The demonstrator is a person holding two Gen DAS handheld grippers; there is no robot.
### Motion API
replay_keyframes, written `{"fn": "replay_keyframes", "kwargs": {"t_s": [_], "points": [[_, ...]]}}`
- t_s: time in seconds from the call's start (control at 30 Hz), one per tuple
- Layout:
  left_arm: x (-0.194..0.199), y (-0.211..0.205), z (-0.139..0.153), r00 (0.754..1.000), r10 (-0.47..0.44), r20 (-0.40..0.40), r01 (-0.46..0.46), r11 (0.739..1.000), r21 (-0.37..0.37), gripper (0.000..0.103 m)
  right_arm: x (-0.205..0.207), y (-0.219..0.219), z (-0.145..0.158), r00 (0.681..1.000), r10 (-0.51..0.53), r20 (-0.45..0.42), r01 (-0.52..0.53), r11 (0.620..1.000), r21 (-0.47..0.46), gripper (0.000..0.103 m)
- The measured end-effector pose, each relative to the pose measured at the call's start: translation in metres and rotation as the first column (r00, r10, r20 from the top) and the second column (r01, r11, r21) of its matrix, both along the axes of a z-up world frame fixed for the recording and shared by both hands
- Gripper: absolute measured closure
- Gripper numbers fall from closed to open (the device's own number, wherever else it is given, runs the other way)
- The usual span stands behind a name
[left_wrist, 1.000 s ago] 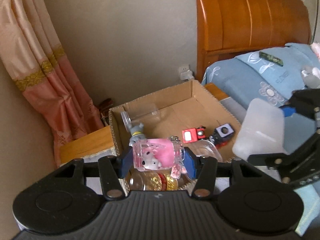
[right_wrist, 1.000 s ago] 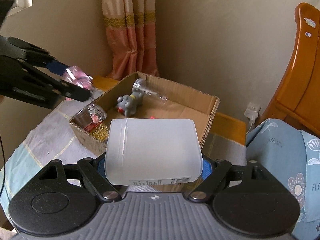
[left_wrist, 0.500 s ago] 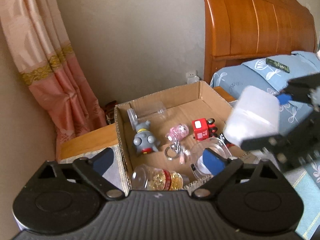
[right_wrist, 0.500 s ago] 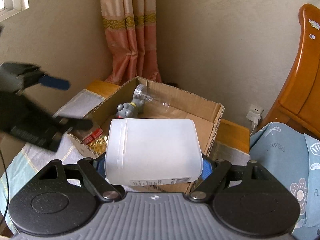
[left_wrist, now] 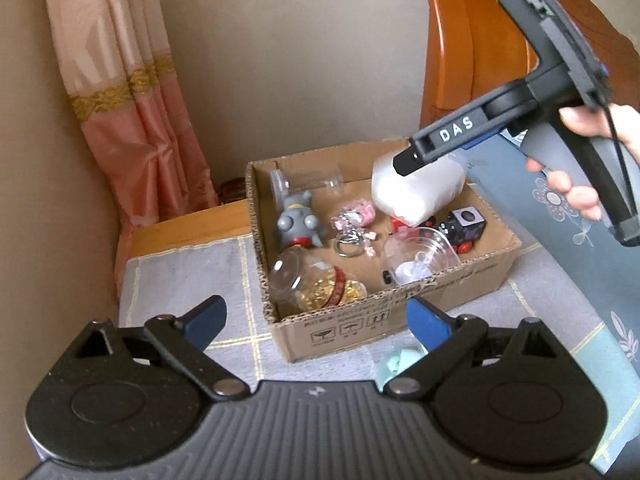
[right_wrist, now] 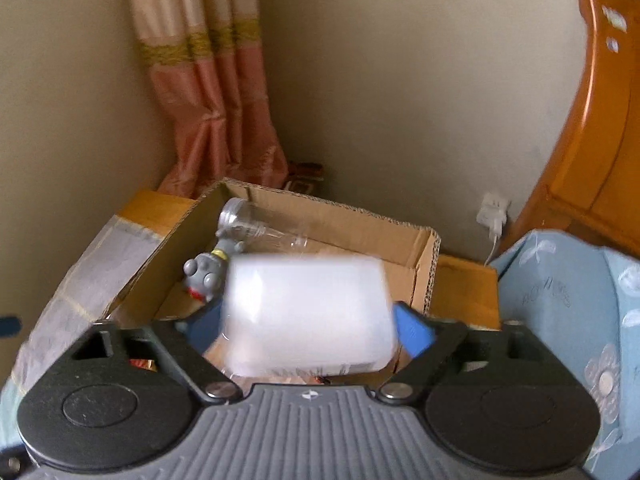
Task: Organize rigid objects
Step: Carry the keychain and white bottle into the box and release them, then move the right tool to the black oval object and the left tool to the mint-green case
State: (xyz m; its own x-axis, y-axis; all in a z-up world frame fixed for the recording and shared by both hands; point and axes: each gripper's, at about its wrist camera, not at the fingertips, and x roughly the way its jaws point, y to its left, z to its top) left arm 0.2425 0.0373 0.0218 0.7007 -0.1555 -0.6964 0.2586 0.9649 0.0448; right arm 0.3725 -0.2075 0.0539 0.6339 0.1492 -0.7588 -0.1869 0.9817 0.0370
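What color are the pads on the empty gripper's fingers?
Blue. The left gripper is open, and its pads show best in the left wrist view.

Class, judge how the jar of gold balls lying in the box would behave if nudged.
The jar lies on its side, so it would probably roll. Clear walls suggest a slippery, possibly breakable surface. Its filling likely makes it fairly heavy.

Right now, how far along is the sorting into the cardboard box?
Done: the cardboard box already holds a gray figurine, pink keychain, jar of gold beads and toy train; the left gripper is open and empty. In hand: the right gripper holds a white plastic container over the box. Left: releasing it.
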Motion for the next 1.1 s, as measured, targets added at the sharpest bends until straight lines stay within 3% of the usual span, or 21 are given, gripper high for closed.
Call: {"fn": "replay_keyframes", "kwargs": {"t_s": [0.43, 0.63, 0.9, 1.1], "points": [[-0.011, 0.007, -0.004, 0.999, 0.025, 0.020, -0.024, 0.998, -0.063, 0.003, -0.040, 0.010, -0.004, 0.999, 0.043, -0.003, -0.043, 0.998, -0.039, 0.000], [-0.023, 0.009, -0.014, 0.997, 0.068, 0.028, -0.066, 0.995, -0.073, 0.002, -0.072, 0.007, -0.008, 1.000, 0.013, 0.008, -0.013, 1.000, -0.010, 0.000], [-0.036, 0.015, -0.034, 0.976, 0.210, 0.051, -0.210, 0.978, -0.017, 0.002, -0.125, 0.005, -0.035, 0.998, -0.054, 0.029, 0.053, 0.998, 0.036, 0.000], [-0.041, 0.022, -0.055, 0.961, 0.276, -0.009, -0.276, 0.960, -0.035, 0.002, -0.144, 0.018, -0.070, 0.997, -0.082, -0.006, 0.082, 0.994, 0.077, 0.000]]}}
